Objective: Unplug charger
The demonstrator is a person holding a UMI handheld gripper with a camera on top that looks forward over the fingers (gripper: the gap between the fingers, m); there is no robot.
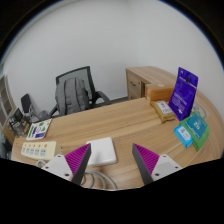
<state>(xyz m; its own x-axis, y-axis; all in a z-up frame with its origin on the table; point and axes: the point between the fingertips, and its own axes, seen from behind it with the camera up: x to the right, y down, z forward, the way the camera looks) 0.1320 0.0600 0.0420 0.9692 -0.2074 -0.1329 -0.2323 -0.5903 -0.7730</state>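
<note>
A white charger block (101, 152) lies on the wooden table (115, 125) between my two fingers, closer to the left one, with a gap at either side. Its white cable (98, 176) coils on the table just below it. A beige power strip (39, 149) with several sockets lies to the left of the left finger. My gripper (112, 160) is open, with its purple pads (148, 158) spread wide just above the table.
A grey office chair (74, 95) stands behind the table. A purple bag (184, 92), a brown box (162, 109) and teal packets (189, 130) sit to the right. A small card with pictures (39, 128) lies at the left. A wooden cabinet (148, 80) stands behind.
</note>
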